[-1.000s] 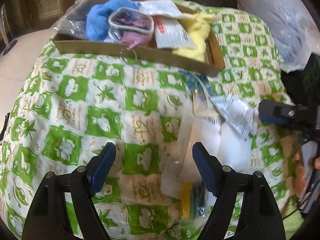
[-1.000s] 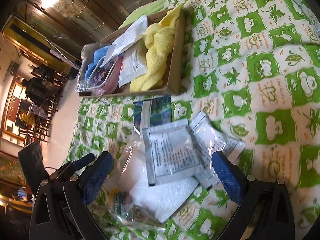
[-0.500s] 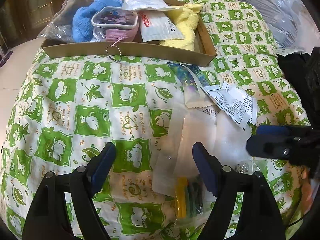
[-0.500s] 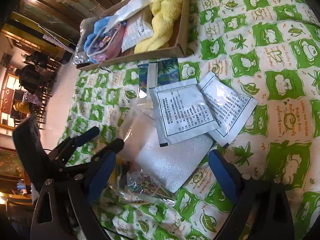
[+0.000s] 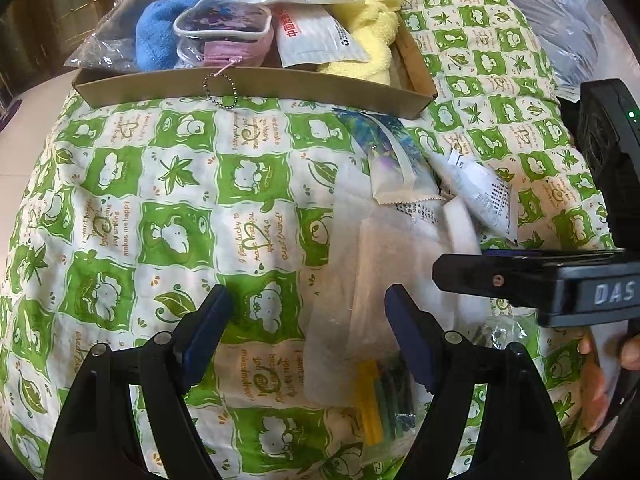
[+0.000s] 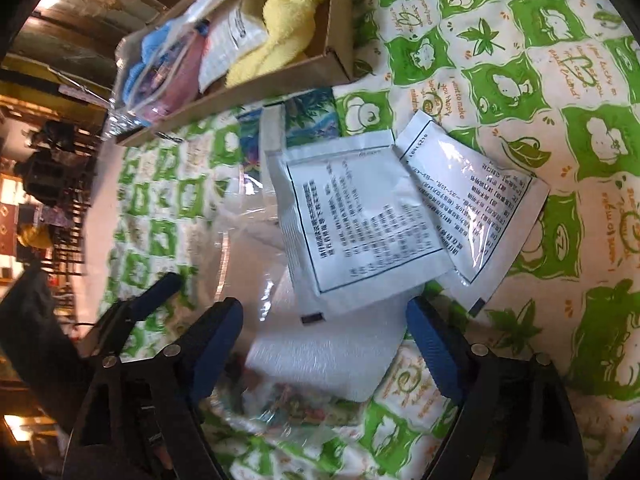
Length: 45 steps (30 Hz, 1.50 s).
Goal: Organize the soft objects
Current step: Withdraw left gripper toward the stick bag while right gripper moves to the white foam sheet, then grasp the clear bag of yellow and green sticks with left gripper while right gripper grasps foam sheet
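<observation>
Cardboard tray (image 5: 256,90) sits at the far end of the cloth-covered surface (image 5: 120,216). In the tray, left to right: towel (image 5: 160,36), zip pouch (image 5: 224,36) against it, sachet (image 5: 320,40), second towel (image 5: 372,40). Near side, right of centre: pile of packets. Two printed sachets (image 6: 360,220) overlap on a foam sheet (image 6: 332,352); a clear bag (image 5: 360,280) lies left of them. Left half bare.

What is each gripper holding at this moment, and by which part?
Nothing is held. The left gripper is open over the green patterned cloth. The right gripper is closing around the white foam sheet, not yet gripping it.
</observation>
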Tool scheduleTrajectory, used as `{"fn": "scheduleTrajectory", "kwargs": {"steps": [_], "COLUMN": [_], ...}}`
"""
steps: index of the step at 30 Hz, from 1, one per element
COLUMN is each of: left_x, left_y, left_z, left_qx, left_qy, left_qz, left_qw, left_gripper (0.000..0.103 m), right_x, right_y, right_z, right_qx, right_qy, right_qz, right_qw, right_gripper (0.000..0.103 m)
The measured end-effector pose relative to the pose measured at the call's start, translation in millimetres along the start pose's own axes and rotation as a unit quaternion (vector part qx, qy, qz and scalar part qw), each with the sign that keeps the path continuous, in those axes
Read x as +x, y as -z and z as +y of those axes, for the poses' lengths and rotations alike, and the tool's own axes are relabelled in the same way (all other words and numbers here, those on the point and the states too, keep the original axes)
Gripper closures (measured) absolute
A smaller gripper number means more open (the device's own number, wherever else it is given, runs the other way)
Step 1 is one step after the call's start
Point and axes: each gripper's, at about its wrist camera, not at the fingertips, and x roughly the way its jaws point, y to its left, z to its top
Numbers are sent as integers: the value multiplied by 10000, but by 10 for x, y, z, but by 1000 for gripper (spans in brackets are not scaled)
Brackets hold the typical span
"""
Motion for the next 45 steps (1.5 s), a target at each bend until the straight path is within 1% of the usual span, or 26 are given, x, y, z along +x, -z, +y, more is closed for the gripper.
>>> {"fn": "scheduleTrajectory", "kwargs": {"steps": [1, 4, 7, 9, 12, 15, 17, 19, 21, 23, 26, 30, 33, 35, 36, 37, 38, 40, 42, 45], "left_x": [0, 0, 18, 49, 41, -28, -65, -91, -107, -118, -113, -23, 100, 106, 90, 71, 56, 18, -39, -171], "left_y": [0, -4, -2, 6, 22, 30, 59, 136, 229, 298, 360, 398, 398, 388, 385, 387, 389, 389, 416, 434], "left_z": [-6, -35, -103, -171, -255, -267, -243, -226, -226, -250, -337, -465, -482, -482, -472, -452, -434, -408, -414, -301], "left_qx": [11, 61, 172, 273, 420, 371, 252, 126, 14, -21, 135, 468, 493, 421, 395, 377, 359, 343, 343, 303], "left_qy": [-6, -32, 1, 37, -24, 10, -12, -111, -46, -9, -117, -428, -541, -509, -468, -432, -405, -361, -328, -219], "left_qz": [-2, -14, 17, 76, 58, -27, 43, 217, 378, 465, 475, 541, 660, 617, 565, 539, 511, 435, 336, 196], "left_qw": [10000, 10000, 9999, 9996, 9991, 9993, 9997, 9996, 9993, 9989, 9987, 9965, 9951, 9959, 9965, 9969, 9972, 9978, 9983, 9991], "left_gripper": [24, 24, 24, 24, 24, 24, 24, 24, 24, 24, 24, 24, 24, 31, 42, 52, 55, 68, 71, 71], "right_x": [-12, -89, -172, -189, -182, -190, -201, -191, -198, -201, -192, -170, -77, -31, -35, -39, -54, -96, -152, -244], "right_y": [-2, -12, -16, -8, 16, 13, 11, 16, 21, 31, 64, 86, 75, 80, 82, 87, 91, 112, 156, 213], "right_z": [-3, -45, -28, -14, -5, -22, -36, -35, -57, -76, -66, -42, -67, -66, -59, -52, -58, -69, -64, -8], "right_qx": [-17, 31, -53, -122, -199, -208, -228, -231, -149, -61, -33, -46, -10, -49, -61, -63, -45, -18, -33, -194], "right_qy": [34, -133, -220, -202, -175, -189, -174, -166, -183, -195, -120, -28, -12, 49, 53, 50, 11, -77, -127, -132], "right_qz": [-48, -203, -390, -440, -446, -430, -398, -338, -305, -257, -190, -138, -7, 0, -42, -69, -98, -204, -329, -510], "right_qw": [10000, 9997, 9990, 9988, 9987, 9987, 9988, 9990, 9993, 9995, 9997, 9999, 10000, 10000, 10000, 9999, 9999, 9998, 9994, 9984], "right_gripper": [30, 34, 42, 43, 44, 44, 44, 44, 43, 39, 35, 32, 23, 21, 21, 24, 27, 29, 30, 30]}}
